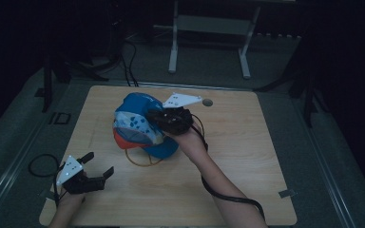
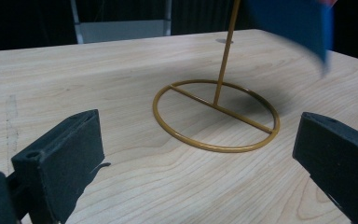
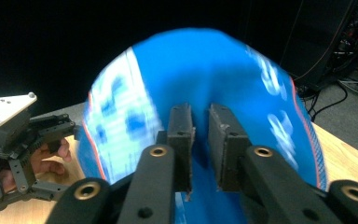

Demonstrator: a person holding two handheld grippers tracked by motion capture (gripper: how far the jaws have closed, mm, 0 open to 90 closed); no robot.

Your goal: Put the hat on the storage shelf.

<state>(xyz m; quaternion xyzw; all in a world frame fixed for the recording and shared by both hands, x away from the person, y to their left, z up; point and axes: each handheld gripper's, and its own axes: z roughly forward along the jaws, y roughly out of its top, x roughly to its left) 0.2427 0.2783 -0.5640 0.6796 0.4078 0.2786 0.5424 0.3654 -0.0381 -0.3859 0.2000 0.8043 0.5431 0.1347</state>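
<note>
- Cap [image 1: 140, 126] (blue, white/orange panels) sits atop a gold wire stand [image 1: 142, 160], roughly mid-worktop [image 1: 247, 156], a bit toward 10 o'clock from centre.
- R gripper [image 1: 164, 121] is at the cap's 3 o'clock side in the high view, touching the fabric; the grey plate on top of it points to 2 o'clock.
- R gripper view: cap [image 3: 214, 84] is right ahead at 12 o'clock, blurred. R gripper [image 3: 200, 135] jaws stand near together w/ a narrow slit between them; blue fabric lies behind and below them. Can't tell if any fabric is pinched in the slit, so grip is unclear.
- L gripper [image 1: 97, 166] rests near the worktop's 7 o'clock corner, well apart from cap; cap is at its 1 o'clock in the high view.
- L gripper jaws wide apart, nothing between them.
- L gripper view: L gripper [image 2: 196, 154] looks along the worktop [image 2: 98, 70] at the stand [image 2: 216, 116]: ring base w/ crossbar, thin upright rod rising at 12 o'clock. Cap's blue edge [image 2: 298, 23] hangs at 1–2 o'clock, blurred, above the ring.
- Stand ring lies flat on the worktop, near the L gripper jaws but not touching.
- In the R gripper view the L gripper [image 3: 42, 140] & hand show at 9 o'clock, beyond the cap's left edge.
- Small round mark [image 1: 207, 102] on the worktop at 1 o'clock from the cap, just past the R gripper plate.
</note>
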